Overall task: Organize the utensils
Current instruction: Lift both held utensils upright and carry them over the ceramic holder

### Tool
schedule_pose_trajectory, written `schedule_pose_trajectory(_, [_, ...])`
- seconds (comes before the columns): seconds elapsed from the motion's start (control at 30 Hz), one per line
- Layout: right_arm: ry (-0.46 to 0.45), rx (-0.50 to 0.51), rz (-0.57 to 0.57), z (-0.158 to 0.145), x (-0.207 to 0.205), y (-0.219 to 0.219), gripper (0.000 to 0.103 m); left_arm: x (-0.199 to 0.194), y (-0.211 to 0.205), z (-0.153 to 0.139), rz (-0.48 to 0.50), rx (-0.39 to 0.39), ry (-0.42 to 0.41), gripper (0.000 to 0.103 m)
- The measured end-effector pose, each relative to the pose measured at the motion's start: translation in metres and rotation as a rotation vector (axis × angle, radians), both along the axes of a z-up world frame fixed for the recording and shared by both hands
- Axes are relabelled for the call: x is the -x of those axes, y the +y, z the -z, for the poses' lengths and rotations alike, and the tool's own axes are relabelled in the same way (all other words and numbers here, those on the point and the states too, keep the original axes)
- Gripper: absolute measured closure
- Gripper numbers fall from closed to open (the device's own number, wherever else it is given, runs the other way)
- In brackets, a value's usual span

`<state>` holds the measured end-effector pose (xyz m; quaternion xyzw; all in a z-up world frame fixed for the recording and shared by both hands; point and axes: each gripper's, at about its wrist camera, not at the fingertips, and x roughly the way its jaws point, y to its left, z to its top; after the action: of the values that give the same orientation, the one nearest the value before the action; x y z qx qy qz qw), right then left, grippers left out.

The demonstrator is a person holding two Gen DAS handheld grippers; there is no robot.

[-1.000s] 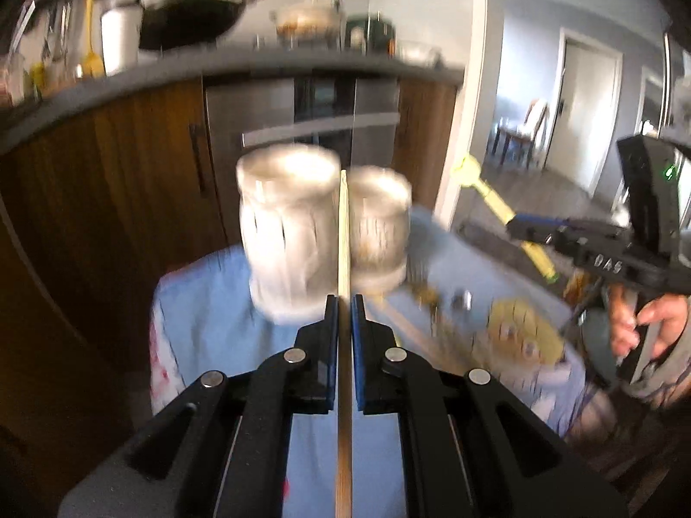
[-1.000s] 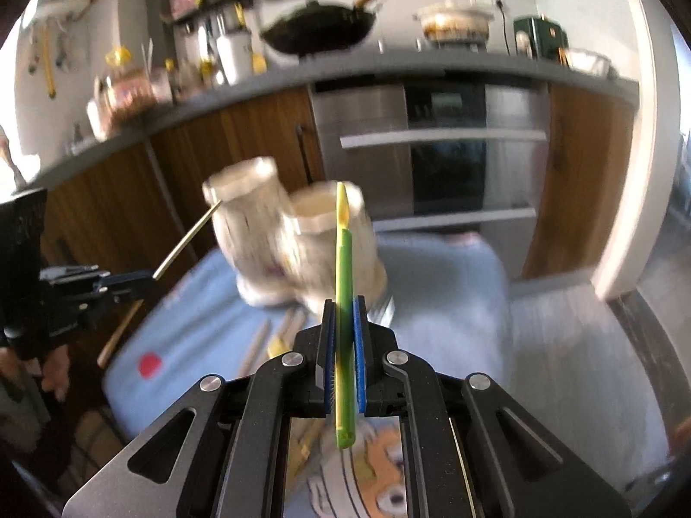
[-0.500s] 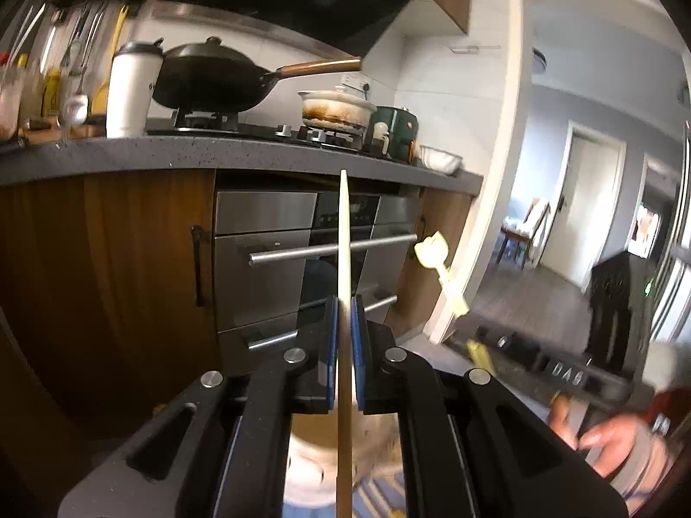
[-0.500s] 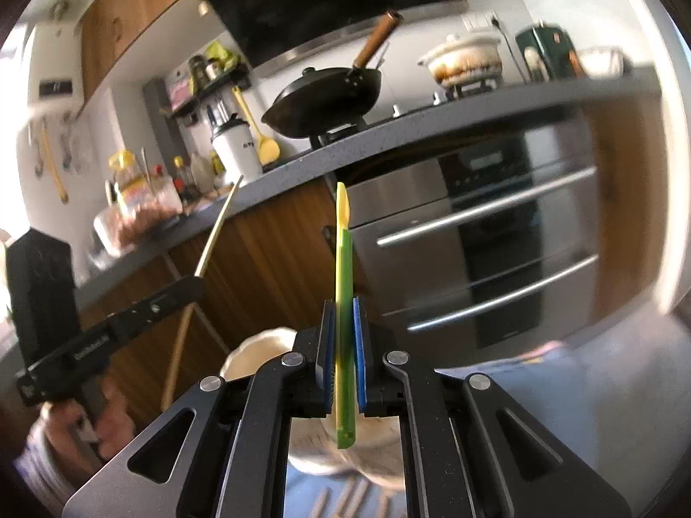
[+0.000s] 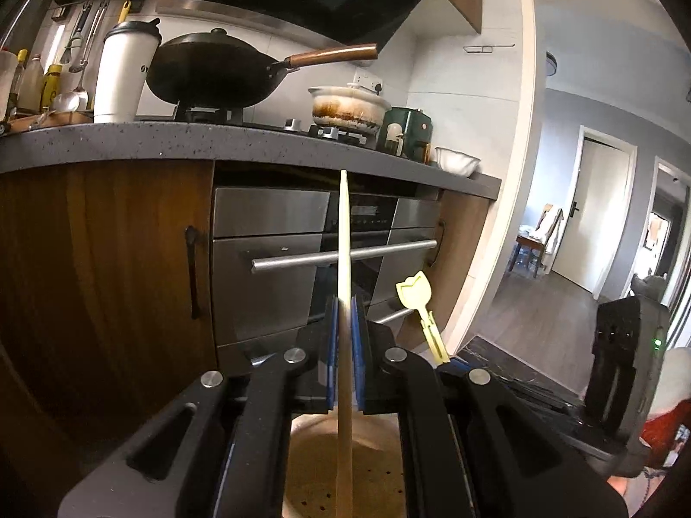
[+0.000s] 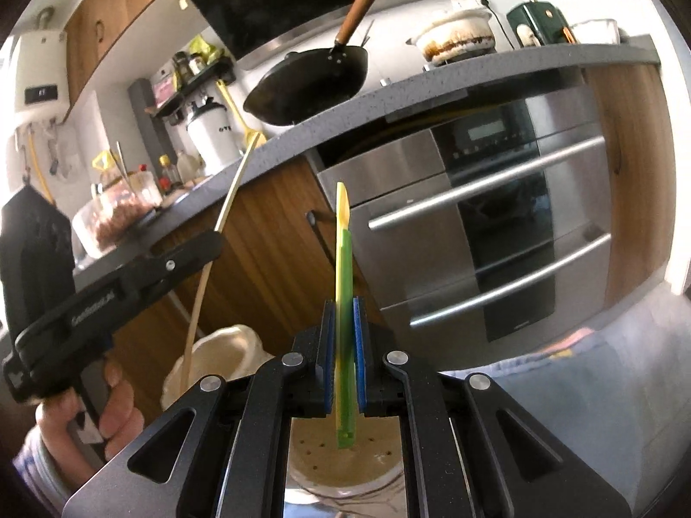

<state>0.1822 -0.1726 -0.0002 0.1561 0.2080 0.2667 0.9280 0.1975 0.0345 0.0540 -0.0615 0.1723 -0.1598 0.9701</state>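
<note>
While gripped, chopstick [image 5: 344, 259] before oven [image 5: 276, 259].

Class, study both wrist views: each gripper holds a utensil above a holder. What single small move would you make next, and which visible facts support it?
Probably lower both straight down, then release. The left gripper is shut on the chopstick, whose lower end hangs over the perforated holder. The right gripper is shut on the green utensil, its lower end above a perforated holder too.
</note>
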Motion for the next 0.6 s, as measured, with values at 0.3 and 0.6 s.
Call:
schedule_pose_trajectory(0.3, [-0.004, 0.057, 0.008, 0.015, 0.010, 0.002, 0.094, 0.020, 0.005, 0.019, 0.010, -0.028, 0.023, 0.097])
schedule_pose_trajectory(0.6, [-0.010, 0.109, 0.011, 0.017, 0.025, 0.000, 0.094, 0.043, 0.004, 0.025, 0.014, -0.091, 0.044, 0.097])
